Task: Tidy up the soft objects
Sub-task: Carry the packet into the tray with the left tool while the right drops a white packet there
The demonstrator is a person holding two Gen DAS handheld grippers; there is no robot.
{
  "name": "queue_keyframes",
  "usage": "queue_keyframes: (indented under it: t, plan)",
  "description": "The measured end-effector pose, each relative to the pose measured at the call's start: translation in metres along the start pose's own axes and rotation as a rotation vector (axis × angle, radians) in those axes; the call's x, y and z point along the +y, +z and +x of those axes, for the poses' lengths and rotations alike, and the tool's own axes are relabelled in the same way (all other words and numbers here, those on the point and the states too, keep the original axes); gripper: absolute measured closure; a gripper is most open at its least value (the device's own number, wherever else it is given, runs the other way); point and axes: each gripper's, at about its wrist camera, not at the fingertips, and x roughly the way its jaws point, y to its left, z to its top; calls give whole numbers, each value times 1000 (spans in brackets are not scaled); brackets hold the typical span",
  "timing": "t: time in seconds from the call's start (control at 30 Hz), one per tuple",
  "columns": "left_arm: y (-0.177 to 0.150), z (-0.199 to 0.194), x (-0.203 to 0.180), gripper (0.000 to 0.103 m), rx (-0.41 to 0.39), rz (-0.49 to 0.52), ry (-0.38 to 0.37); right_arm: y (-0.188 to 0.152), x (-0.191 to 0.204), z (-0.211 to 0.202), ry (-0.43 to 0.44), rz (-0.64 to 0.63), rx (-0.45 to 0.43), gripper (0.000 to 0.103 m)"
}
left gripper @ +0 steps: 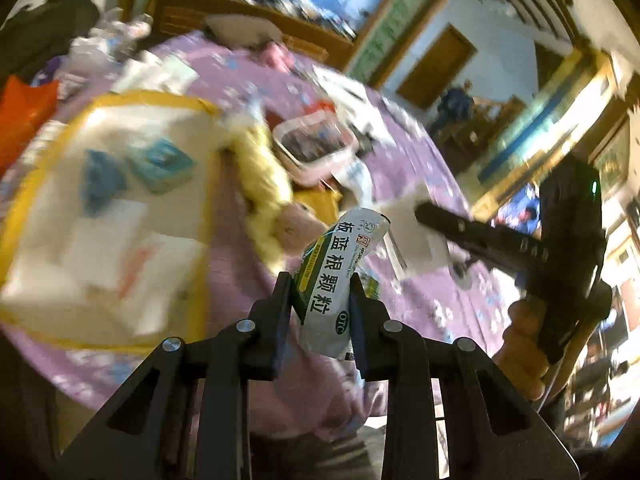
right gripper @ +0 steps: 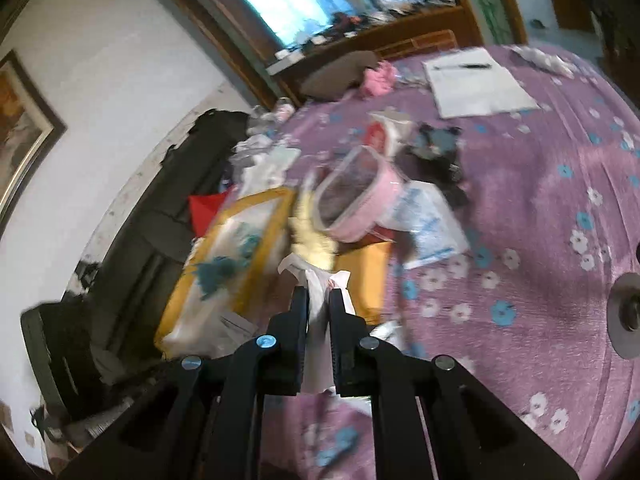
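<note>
My left gripper (left gripper: 320, 284) is shut on a green and white medicine sachet (left gripper: 334, 284) with Chinese print, held upright above the purple flowered bedspread (left gripper: 420, 184). My right gripper (right gripper: 319, 294) is shut on a white tissue (right gripper: 318, 308) that hangs between its fingers. The right gripper also shows in the left wrist view (left gripper: 424, 212), next to a white sheet (left gripper: 416, 236). A yellow fluffy cloth (left gripper: 264, 176) lies beside a yellow-edged bag (left gripper: 108, 208); both also show in the right wrist view, the cloth (right gripper: 310, 232) and the bag (right gripper: 228, 256).
A pink-rimmed clear box (left gripper: 316, 148) sits on the bed past the yellow cloth, also seen in the right wrist view (right gripper: 354, 196). White paper with a pen (right gripper: 476, 80), a dark cloth (right gripper: 436, 152) and a plastic packet (right gripper: 432, 220) lie on the bedspread. A dark sofa (right gripper: 160, 216) stands at the left.
</note>
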Motion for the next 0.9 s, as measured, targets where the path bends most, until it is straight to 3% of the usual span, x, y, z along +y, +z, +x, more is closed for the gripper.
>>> queue_keyframes:
  t: [0.13,0.37,0.63,0.7,0.9]
  plan:
    - [4,-47,28,77,-83,-50,85,-2,32,11,46,-59,22,95]
    - [15,-80,86,77,-152,-155,206,2,74,47,88,-123,61,95]
    - [23,-53,127,77,-100,-193,346,13,120,108,102,-219,102,95]
    - [27,-41,131,77,-86,-175,410,17,128,125,92,-238,105,95]
    - [29,-17,125,77,-52,-108,496,16,141,166,45,-275,106,95]
